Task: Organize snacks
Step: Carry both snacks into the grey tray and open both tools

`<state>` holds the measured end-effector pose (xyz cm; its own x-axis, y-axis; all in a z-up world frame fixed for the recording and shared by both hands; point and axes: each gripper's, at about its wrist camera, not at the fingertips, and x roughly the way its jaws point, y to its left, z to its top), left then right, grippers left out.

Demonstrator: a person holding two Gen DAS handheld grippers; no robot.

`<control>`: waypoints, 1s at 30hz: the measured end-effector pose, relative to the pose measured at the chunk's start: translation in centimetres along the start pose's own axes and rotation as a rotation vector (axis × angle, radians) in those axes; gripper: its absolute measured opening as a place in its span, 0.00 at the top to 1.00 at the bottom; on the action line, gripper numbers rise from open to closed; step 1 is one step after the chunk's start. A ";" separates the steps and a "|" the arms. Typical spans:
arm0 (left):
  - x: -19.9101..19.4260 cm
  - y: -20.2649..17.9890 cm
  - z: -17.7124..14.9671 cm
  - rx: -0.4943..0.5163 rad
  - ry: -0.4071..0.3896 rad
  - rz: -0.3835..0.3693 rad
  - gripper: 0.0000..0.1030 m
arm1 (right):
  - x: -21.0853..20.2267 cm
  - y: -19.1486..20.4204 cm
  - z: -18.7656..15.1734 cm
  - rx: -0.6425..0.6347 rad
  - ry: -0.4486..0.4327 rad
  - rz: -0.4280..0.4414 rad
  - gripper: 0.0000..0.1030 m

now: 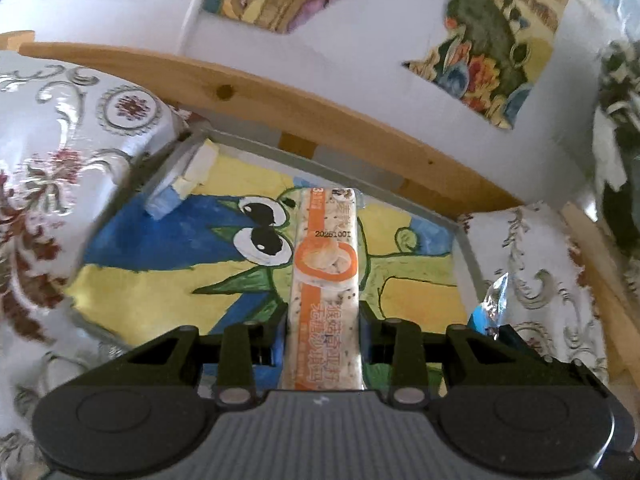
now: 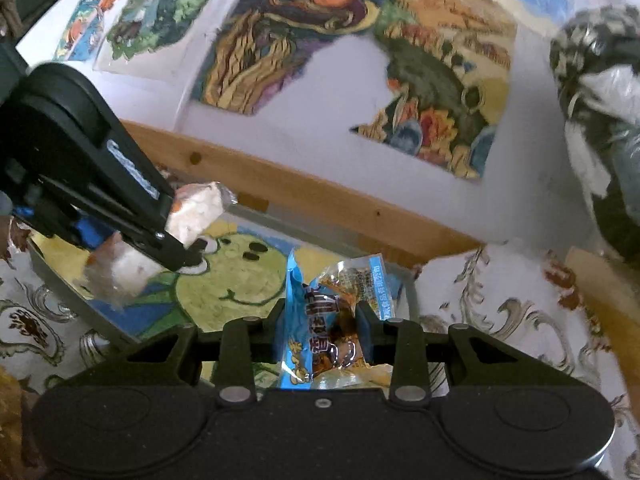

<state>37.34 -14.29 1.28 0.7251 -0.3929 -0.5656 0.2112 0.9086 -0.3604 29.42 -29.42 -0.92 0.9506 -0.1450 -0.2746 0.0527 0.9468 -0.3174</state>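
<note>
Through the left wrist camera we see our left gripper (image 1: 324, 320) clamped on a white-and-orange snack bar (image 1: 325, 276), held above the tray (image 1: 466, 236) with the frog painting on its floor. The right wrist view adds what that one misses: the bar (image 2: 192, 216) sticks out on both sides of the left fingers, over the tray's far left corner. Our right gripper (image 2: 324, 320) grips a blue snack packet (image 2: 316, 320) near the tray's right rim (image 2: 412, 292). A wooden rail (image 1: 280, 112) borders the far edge; the painted floor between both grippers lies open.
</note>
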 end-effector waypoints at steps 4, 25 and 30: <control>2.2 -0.3 0.0 -0.006 0.032 0.023 0.64 | 1.3 -0.2 -0.5 0.011 0.051 0.009 0.65; 1.8 -0.6 -0.1 0.027 0.024 0.143 0.15 | 1.4 -1.3 -0.9 0.129 0.099 0.044 0.17; -0.7 0.0 0.2 0.027 -0.024 0.160 0.02 | -0.3 -2.0 -0.2 0.163 0.063 0.038 0.08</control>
<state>36.95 -14.01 1.81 0.7665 -0.2394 -0.5960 0.1091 0.9630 -0.2465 28.99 -31.31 -0.40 0.9321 -0.1213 -0.3413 0.0711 0.9852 -0.1559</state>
